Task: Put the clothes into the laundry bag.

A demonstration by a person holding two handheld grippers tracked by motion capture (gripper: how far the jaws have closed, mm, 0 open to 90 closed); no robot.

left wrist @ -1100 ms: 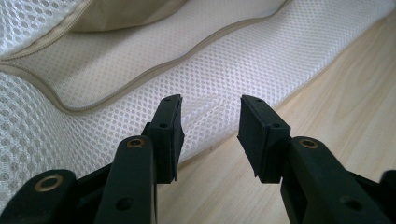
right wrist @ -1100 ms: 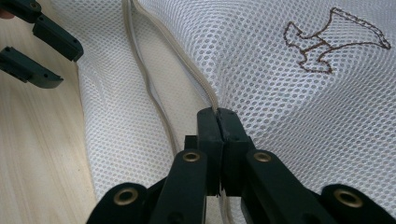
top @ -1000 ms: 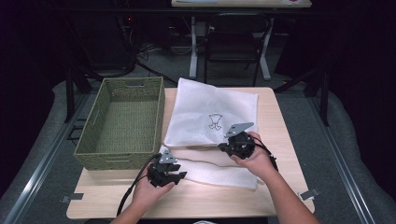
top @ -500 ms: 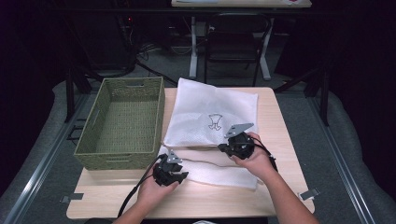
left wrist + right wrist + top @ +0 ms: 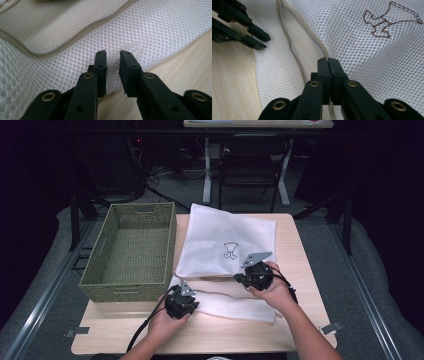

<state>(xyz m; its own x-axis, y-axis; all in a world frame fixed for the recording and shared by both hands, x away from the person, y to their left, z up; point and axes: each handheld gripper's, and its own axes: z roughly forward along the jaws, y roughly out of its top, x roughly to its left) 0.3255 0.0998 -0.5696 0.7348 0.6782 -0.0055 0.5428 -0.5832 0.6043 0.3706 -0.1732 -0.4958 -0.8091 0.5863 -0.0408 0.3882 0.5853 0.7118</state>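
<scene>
Mesh laundry bag (image 5: 227,240) lies flat on table (image 5: 300,270), near flap folded toward person; wicker basket (image 5: 132,250) at bag's 9 o'clock.

Right gripper (image 5: 328,62): jaws pressed together, pinching zipper tape (image 5: 322,51) at bag mouth.

Left gripper (image 5: 113,63): jaws have just been closing, small pucker of mesh between them, pads not clearly pressing yet.

Judgement: 2nd hold on flap nearly made; with both pinches set, bag can be lifted or opened.

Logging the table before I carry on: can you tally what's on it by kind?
White mesh zip laundry bag with a brown stitched emblem: 1
Green woven rectangular basket: 1
Black two-jaw tool: 2, the left tool with jaws that have just been closing around a pinch of mesh, the right tool shut on the bag's zip edge
Total: 4
</scene>
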